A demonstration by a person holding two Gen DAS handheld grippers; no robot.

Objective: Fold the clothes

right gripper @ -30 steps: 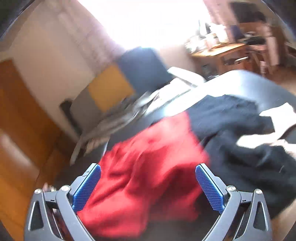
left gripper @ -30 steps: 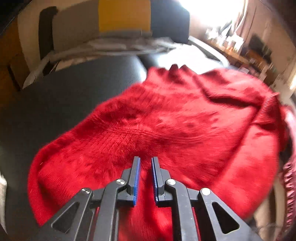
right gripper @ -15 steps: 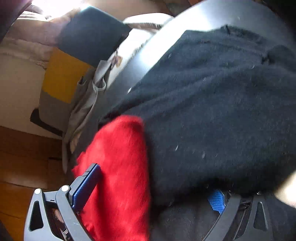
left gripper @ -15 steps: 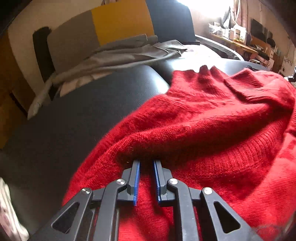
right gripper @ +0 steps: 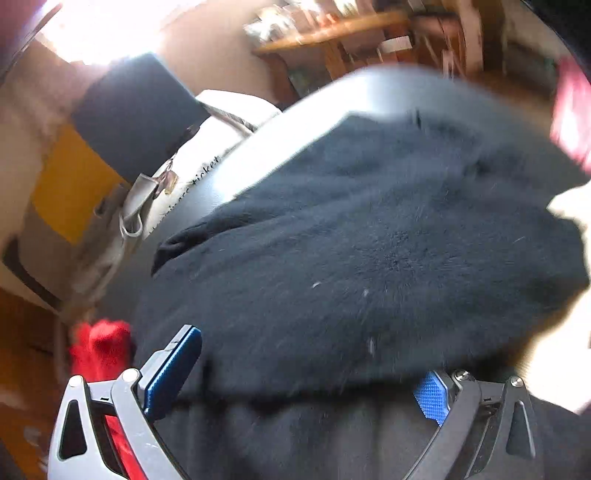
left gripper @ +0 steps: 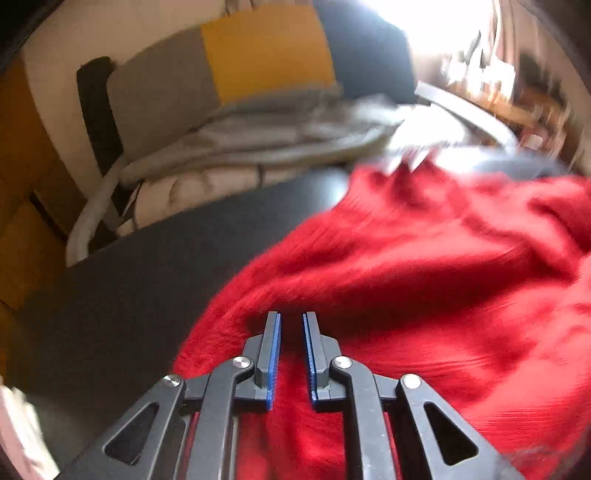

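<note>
A red knit sweater (left gripper: 424, 280) lies bunched on the dark table (left gripper: 129, 280), filling the right half of the left wrist view. My left gripper (left gripper: 291, 325) is shut on a fold of it, with red fabric pinched between the blue pads. In the right wrist view a black fleece garment (right gripper: 369, 251) covers most of the table. My right gripper (right gripper: 314, 369) is open, its jaws wide apart at the near edge of the black garment, whose edge drapes over the right finger. A bit of the red sweater (right gripper: 99, 347) shows at lower left.
A grey, yellow and dark cushioned chair (left gripper: 229, 74) stands behind the table with grey cloth (left gripper: 258, 147) piled on it. A wooden shelf with clutter (right gripper: 351, 33) is at the back. A white cloth (right gripper: 569, 206) lies at the right edge.
My left gripper has pulled the red sweater fold back and left, baring more dark table. My right gripper has moved further right over the black garment; less red shows.
</note>
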